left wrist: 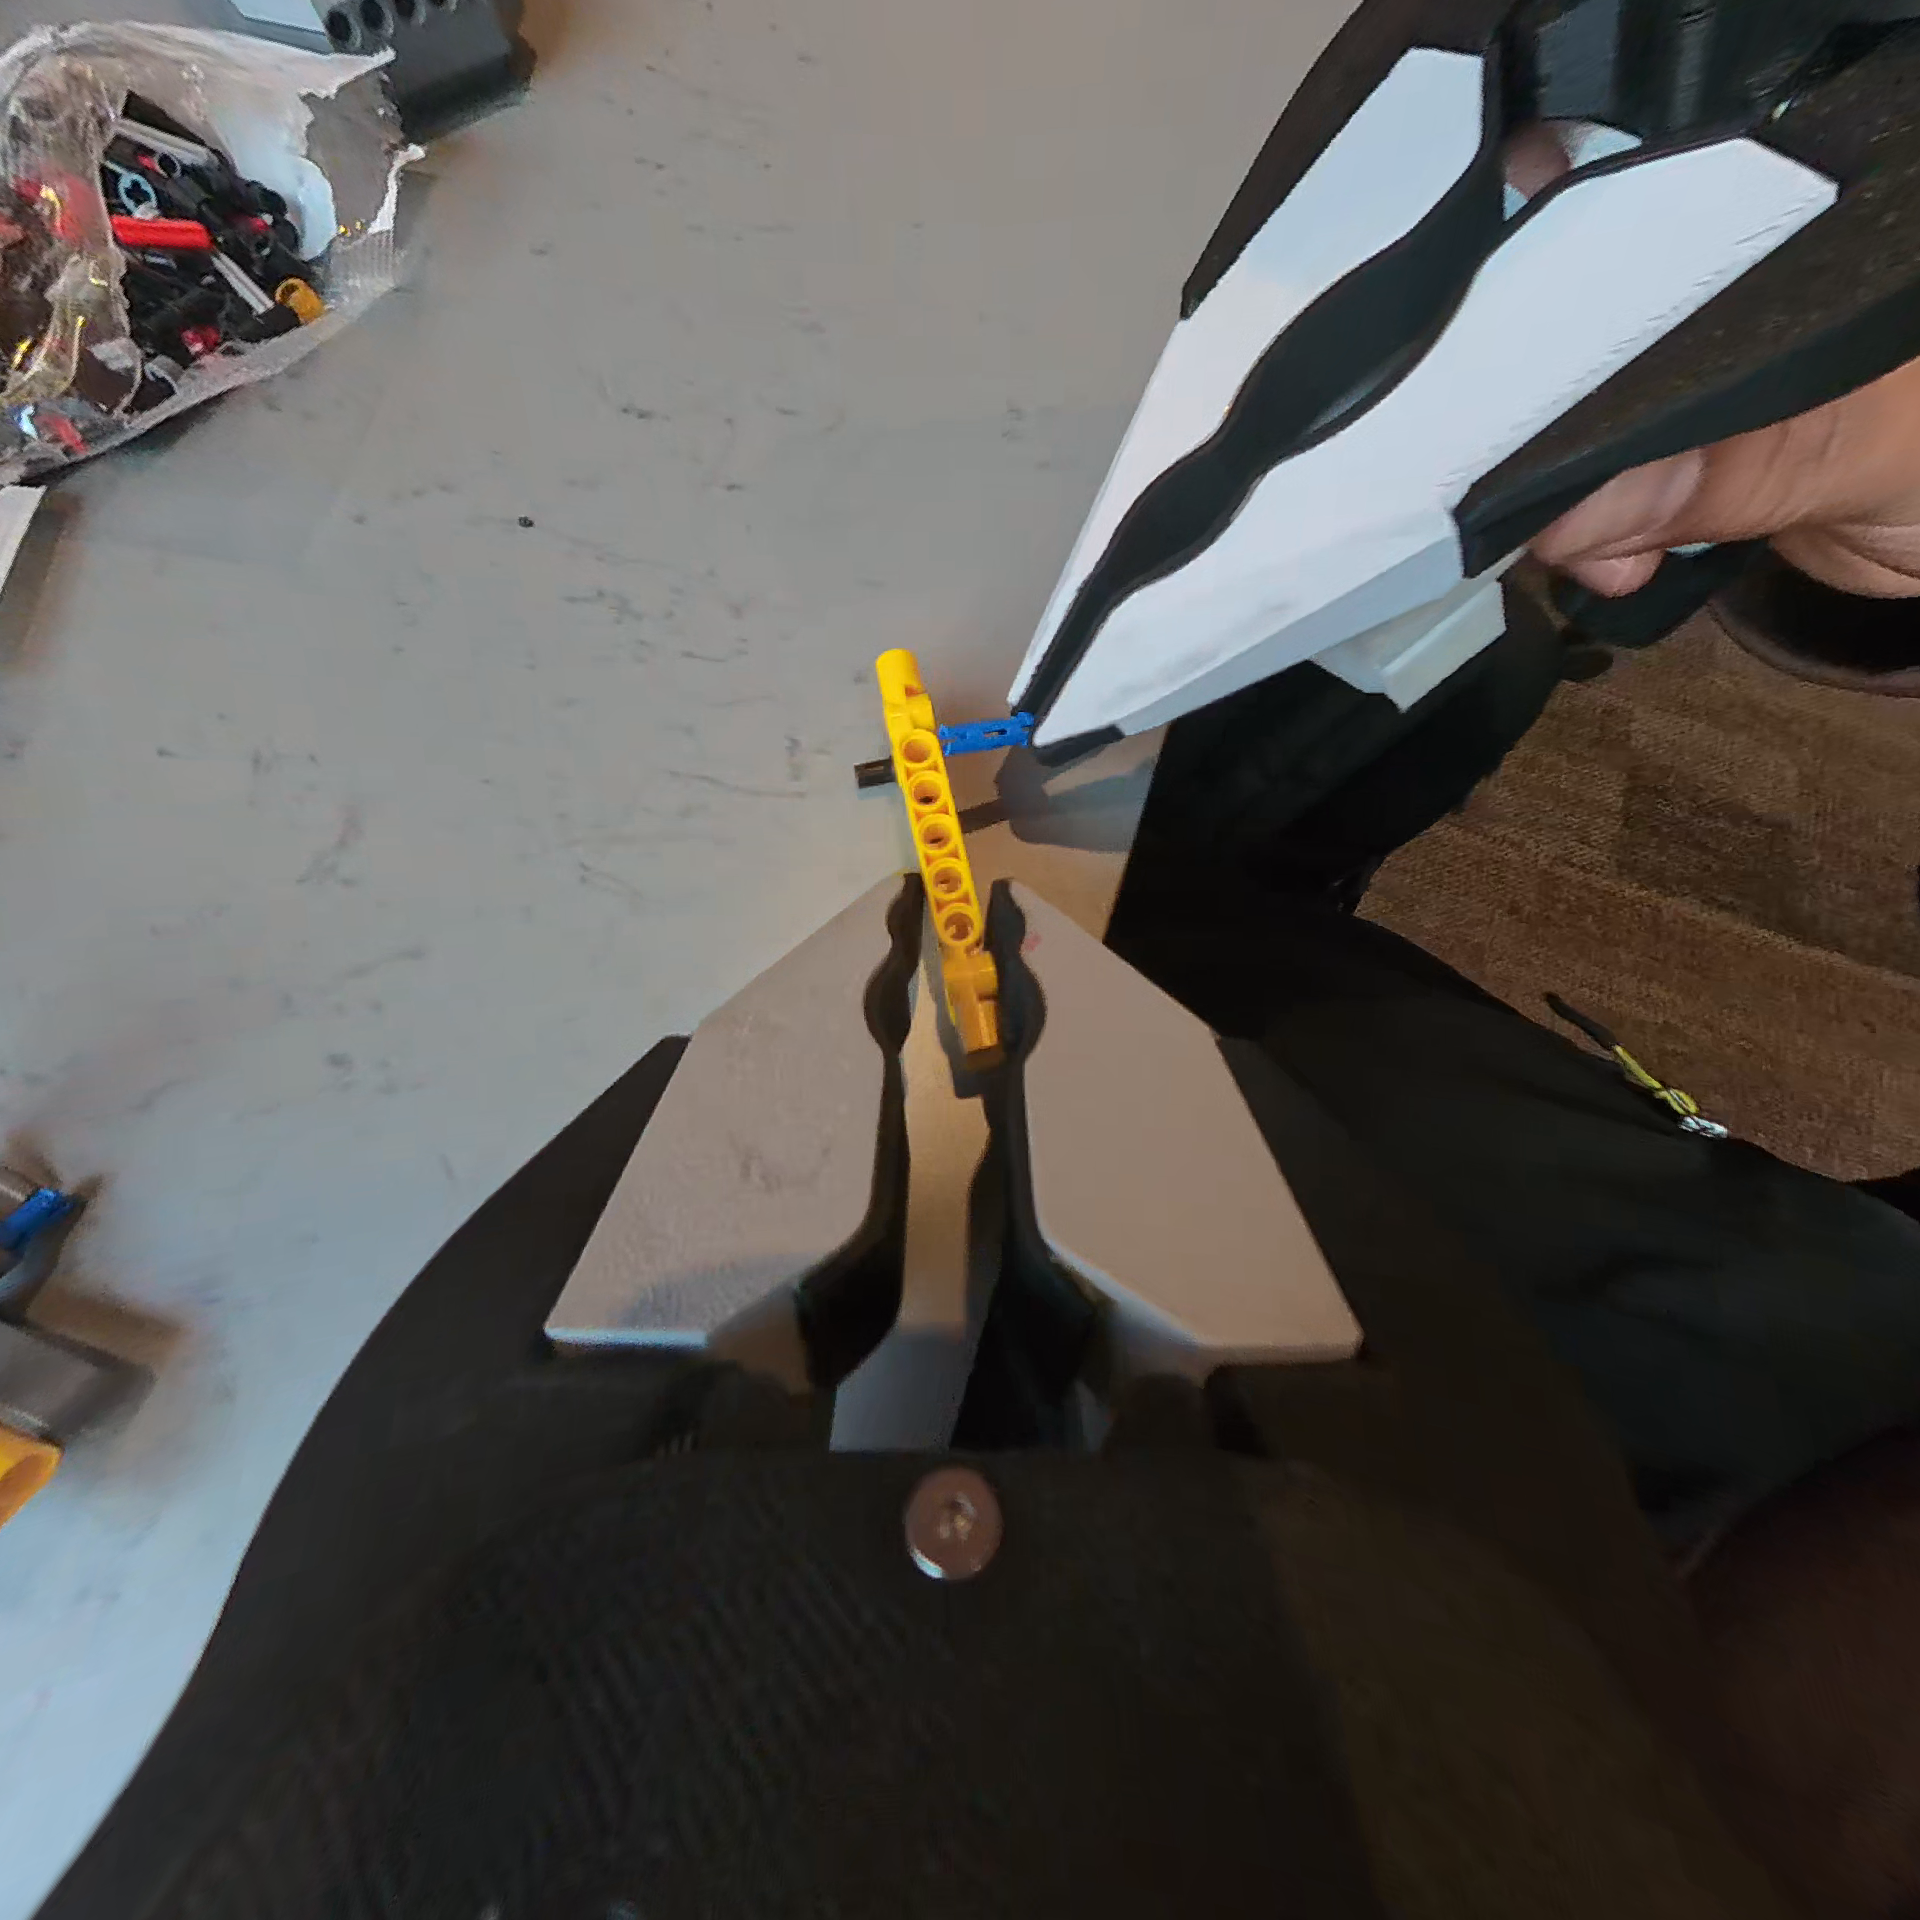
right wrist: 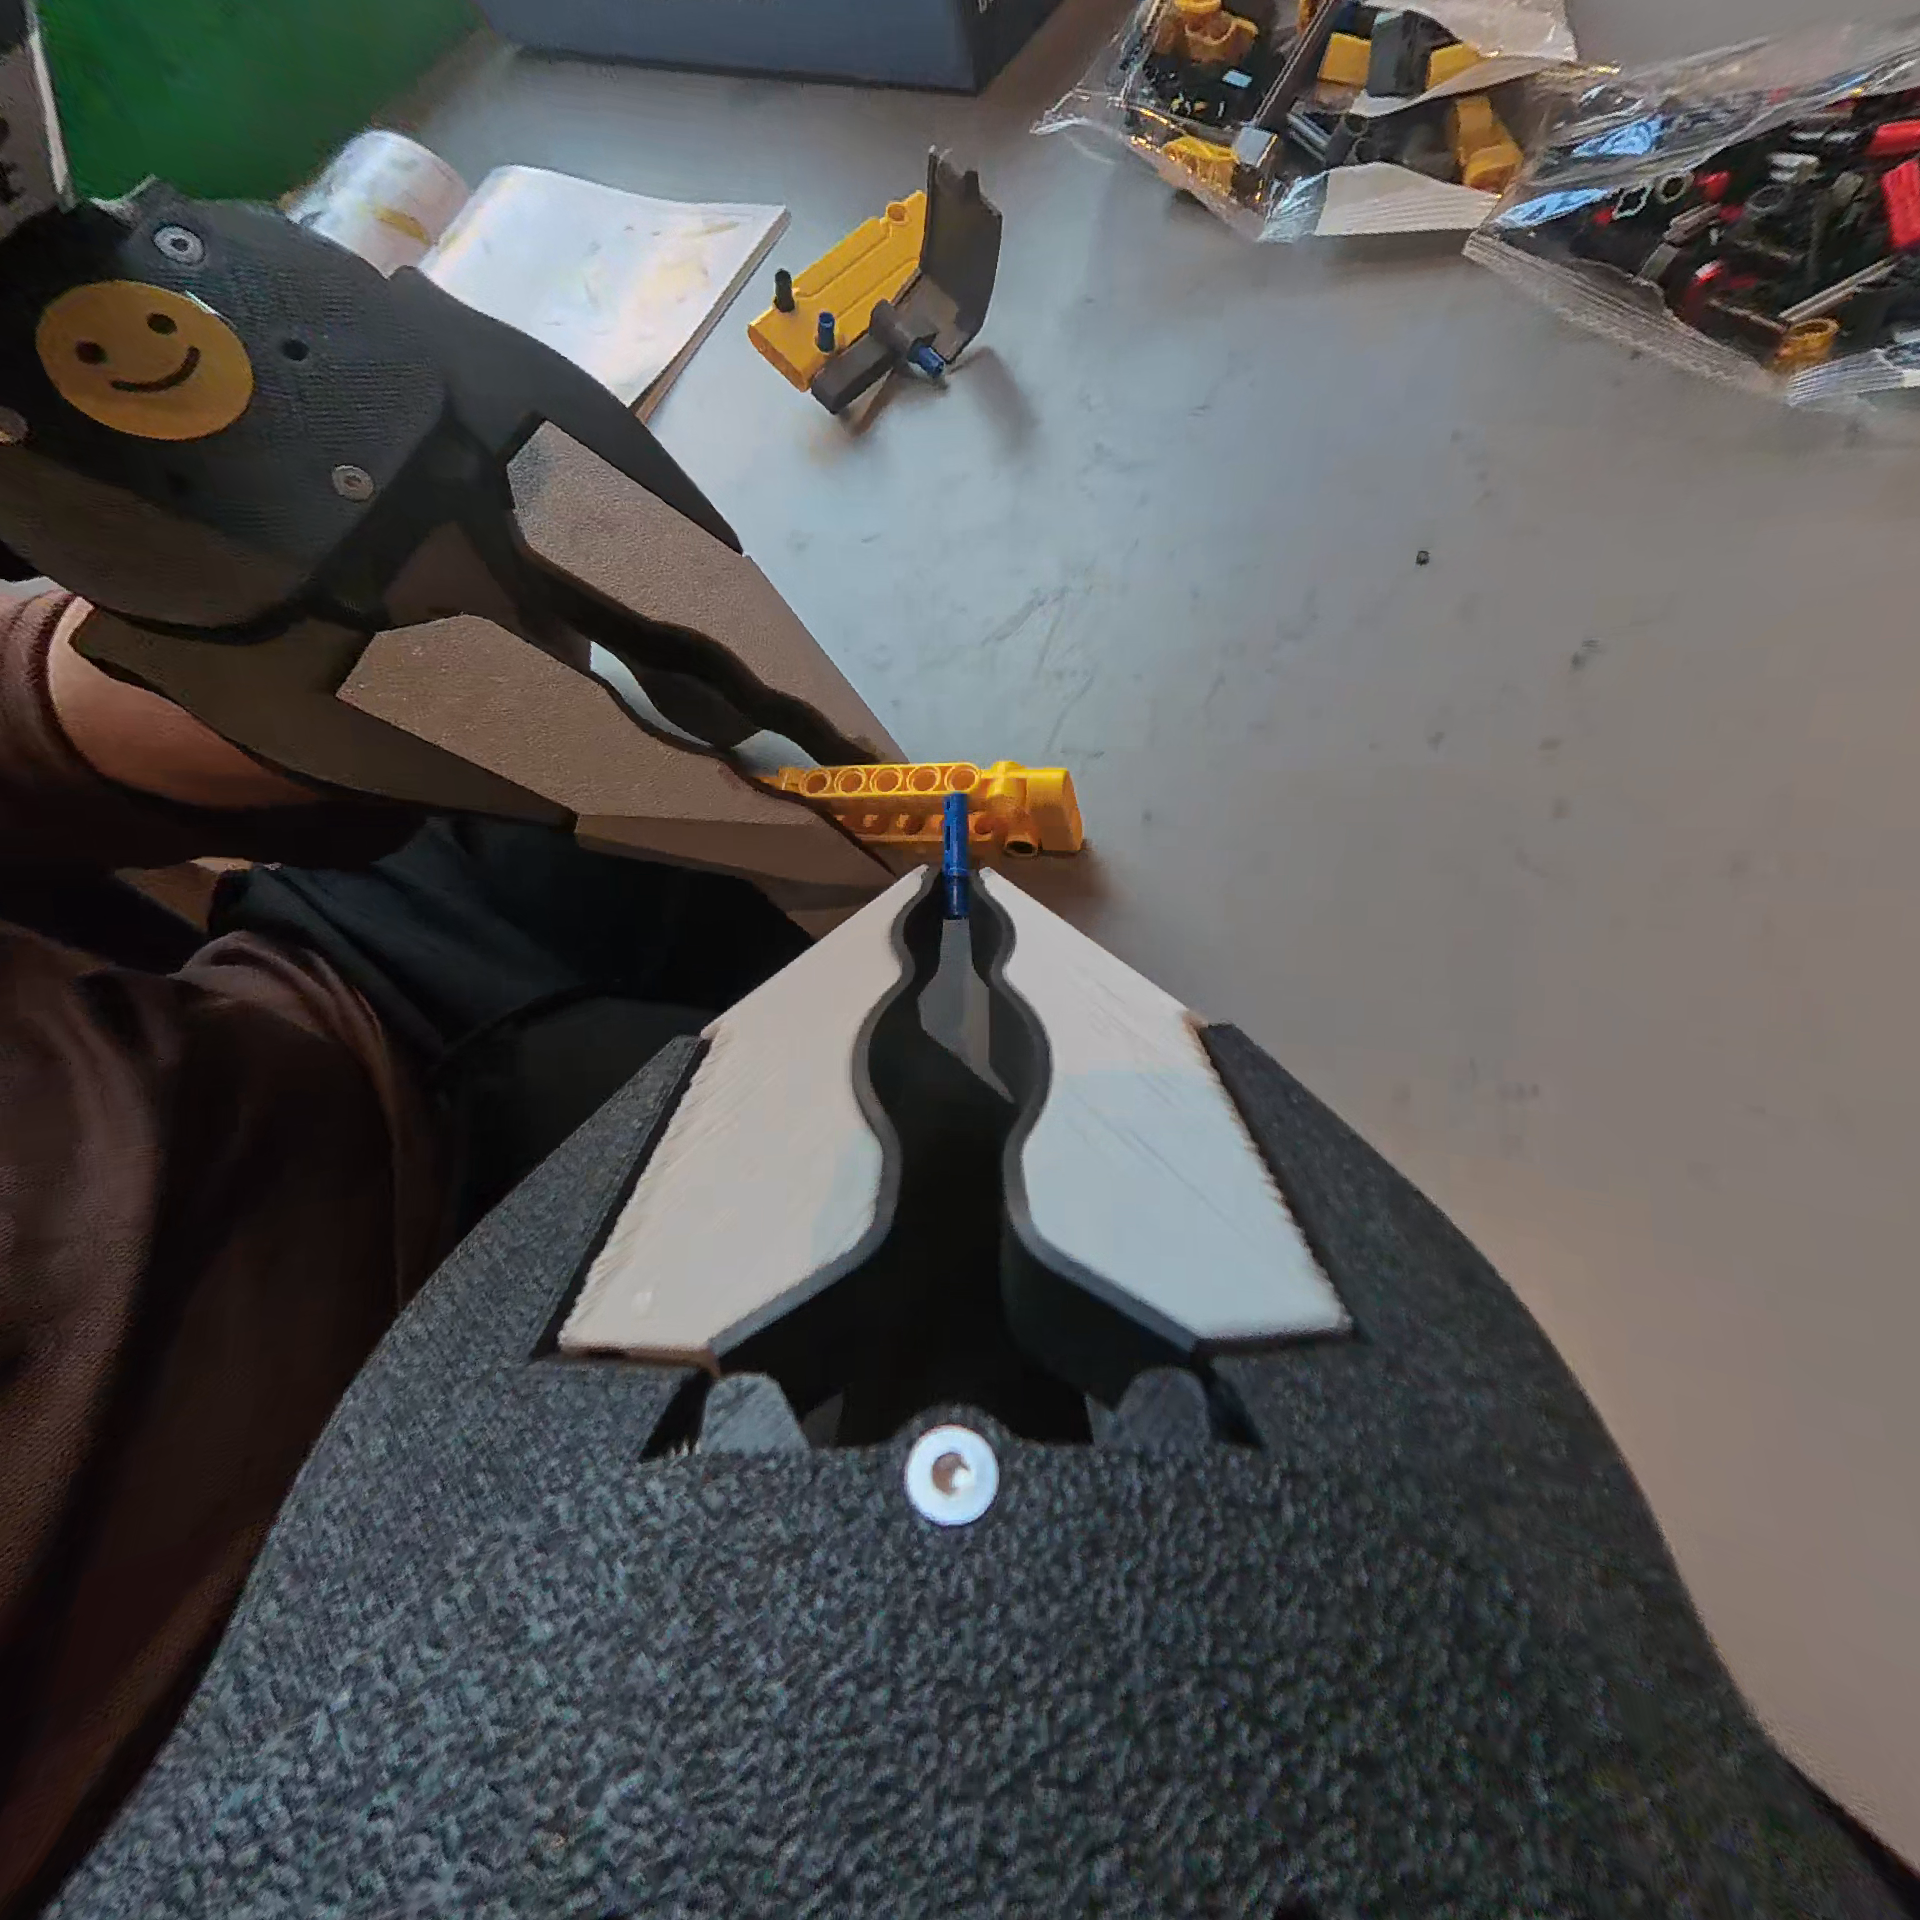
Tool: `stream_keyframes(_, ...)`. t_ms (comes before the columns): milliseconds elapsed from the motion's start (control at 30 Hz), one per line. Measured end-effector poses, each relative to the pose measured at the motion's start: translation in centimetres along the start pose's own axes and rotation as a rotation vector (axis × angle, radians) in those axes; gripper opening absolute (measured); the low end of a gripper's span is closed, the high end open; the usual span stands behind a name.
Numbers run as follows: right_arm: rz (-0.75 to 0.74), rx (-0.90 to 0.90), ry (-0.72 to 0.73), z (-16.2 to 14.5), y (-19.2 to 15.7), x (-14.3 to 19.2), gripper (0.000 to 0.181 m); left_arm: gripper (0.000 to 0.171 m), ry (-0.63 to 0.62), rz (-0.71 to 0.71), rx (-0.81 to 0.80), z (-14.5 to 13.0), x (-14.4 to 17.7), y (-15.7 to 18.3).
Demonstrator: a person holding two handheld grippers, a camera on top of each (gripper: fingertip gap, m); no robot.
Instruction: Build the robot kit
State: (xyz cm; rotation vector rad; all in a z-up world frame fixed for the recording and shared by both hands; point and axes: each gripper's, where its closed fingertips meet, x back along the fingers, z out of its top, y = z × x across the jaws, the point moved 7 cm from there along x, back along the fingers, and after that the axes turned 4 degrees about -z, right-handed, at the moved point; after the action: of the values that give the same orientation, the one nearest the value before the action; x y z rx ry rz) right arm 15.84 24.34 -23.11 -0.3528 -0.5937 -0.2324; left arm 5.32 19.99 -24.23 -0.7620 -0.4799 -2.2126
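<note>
- left gripper (left wrist: 951, 940), centre of the left wrist view, is clamped on the lower end of a yellow perforated beam (left wrist: 928, 805) held above the grey table (left wrist: 623, 582)
- right gripper (right wrist: 954, 881), centre of the right wrist view, pinches a blue pin (right wrist: 955, 847) whose tip touches the beam's side; whether it is seated, cannot tell
- upper right, bags of loose parts (right wrist: 1704, 208) lie unused

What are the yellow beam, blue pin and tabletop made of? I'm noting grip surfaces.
Yellow beam: looks like hard moulded plastic, glossy, with crisp round holes in a row. Blue pin: likely the same kind of plastic, smooth, with fine moulded ridges. Tabletop: a matt pale grey surface with scuffs and dark marks, perhaps laminate or painted board; the pictures leave that open.
</note>
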Motion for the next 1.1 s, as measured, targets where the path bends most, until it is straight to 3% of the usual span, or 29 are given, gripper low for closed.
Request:
stream_keyframes(233,-0.028,-0.022,-0.001,-0.2,0.7,0.4,0.004,0.028,-0.049,-0.009,-0.052,1.2,-1.0,-0.2)
stream_keyframes(333,-0.024,-0.037,0.001,-0.3,1.0,0.4,0.004,0.008,-0.056,0.005,-0.089,1.6,-1.3,-0.4)
stream_keyframes(400,-0.015,-0.043,-0.004,-0.3,1.0,0.2,0.004,0.005,-0.064,0.019,-0.109,1.8,-1.5,-0.6)
stream_keyframes(600,0.007,-0.098,0.021,-0.3,1.4,0.2,0.004,0.005,-0.057,0.018,-0.09,1.8,-1.5,-0.8)
stream_keyframes(1100,0.13,-0.456,0.124,-0.6,2.3,-0.6,0.004,0.005,-0.053,0.114,-0.062,2.1,-1.7,-1.2)
